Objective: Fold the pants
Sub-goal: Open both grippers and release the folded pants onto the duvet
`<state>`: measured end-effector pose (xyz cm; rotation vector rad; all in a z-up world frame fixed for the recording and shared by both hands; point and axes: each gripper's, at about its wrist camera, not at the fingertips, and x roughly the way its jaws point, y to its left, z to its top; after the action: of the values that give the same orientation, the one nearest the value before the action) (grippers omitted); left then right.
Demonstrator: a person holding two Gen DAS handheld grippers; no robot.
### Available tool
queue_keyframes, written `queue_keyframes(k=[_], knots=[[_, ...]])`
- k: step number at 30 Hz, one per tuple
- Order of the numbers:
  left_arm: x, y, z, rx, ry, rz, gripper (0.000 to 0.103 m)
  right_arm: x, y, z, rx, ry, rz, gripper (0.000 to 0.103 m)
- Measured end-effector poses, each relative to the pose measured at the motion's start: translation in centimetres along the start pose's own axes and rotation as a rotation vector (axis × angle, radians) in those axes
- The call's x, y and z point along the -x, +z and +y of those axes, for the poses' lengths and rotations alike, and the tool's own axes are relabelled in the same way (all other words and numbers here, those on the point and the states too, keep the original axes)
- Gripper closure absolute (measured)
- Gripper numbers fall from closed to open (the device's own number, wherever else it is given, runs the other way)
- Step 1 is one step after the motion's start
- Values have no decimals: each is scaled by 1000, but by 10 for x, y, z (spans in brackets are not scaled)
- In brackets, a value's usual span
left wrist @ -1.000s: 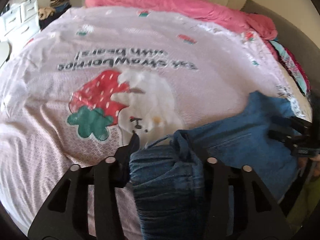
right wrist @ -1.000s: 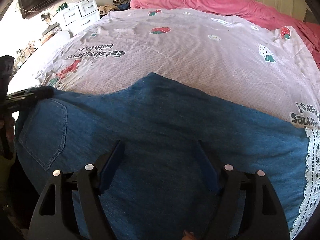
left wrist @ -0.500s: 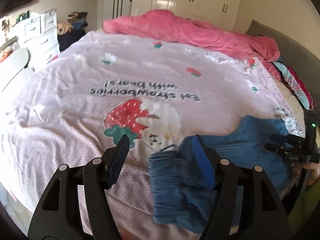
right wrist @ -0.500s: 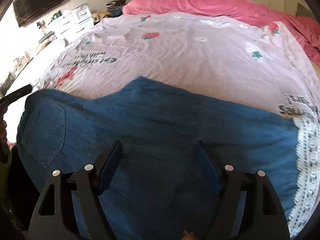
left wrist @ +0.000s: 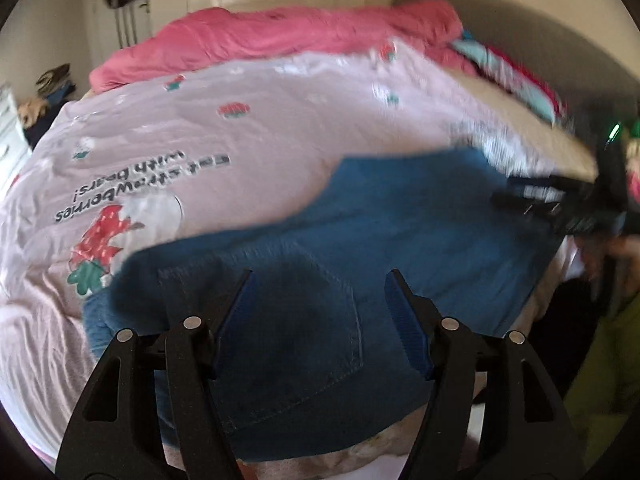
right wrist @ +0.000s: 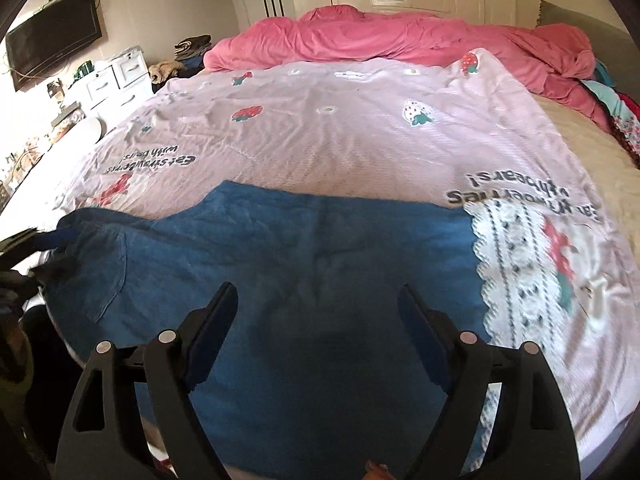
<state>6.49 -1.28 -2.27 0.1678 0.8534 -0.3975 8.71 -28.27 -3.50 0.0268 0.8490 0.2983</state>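
Blue denim pants (left wrist: 360,248) lie flat across the near edge of the bed, a back pocket showing; they also show in the right wrist view (right wrist: 304,272). My left gripper (left wrist: 320,280) is open and empty just above the pocket end. My right gripper (right wrist: 318,292) is open and empty above the middle of the pants. The right gripper also appears, blurred, at the far right of the left wrist view (left wrist: 560,200). The left gripper's tip shows at the left edge of the right wrist view (right wrist: 36,244).
The pants rest on a pale pink strawberry-print bedspread (right wrist: 340,132). A pink duvet (right wrist: 400,36) is heaped at the far side. Colourful clothes (right wrist: 616,116) lie at the right. White drawers (right wrist: 116,80) and a wall TV (right wrist: 52,40) stand left.
My left gripper has let go of the bunched denim it held and opened. The pants now lie spread flat. Both grippers have pulled back and risen slightly.
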Motion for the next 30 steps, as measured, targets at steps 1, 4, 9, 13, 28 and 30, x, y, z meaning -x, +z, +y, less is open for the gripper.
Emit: queue_keyframes(k=[1, 4, 9, 13, 28, 30], knots=[[-4, -3, 1, -11, 10, 15, 44, 3, -2, 0, 5, 2, 2, 20], [-13, -14, 10, -49, 104, 68, 39, 4, -8, 1, 17, -1, 26, 15], [-20, -29, 45, 56, 55, 130, 39, -16, -22, -15, -20, -96, 178, 14], [-21, -30, 46, 56, 48, 128, 39, -19, -29, -35, -121, -43, 207, 13], [-5, -23, 40, 82, 8, 80, 38, 19, -27, -44, -159, -46, 66, 12], [3, -20, 35, 78, -8, 60, 36, 32, -31, -53, -177, -70, 42, 12]])
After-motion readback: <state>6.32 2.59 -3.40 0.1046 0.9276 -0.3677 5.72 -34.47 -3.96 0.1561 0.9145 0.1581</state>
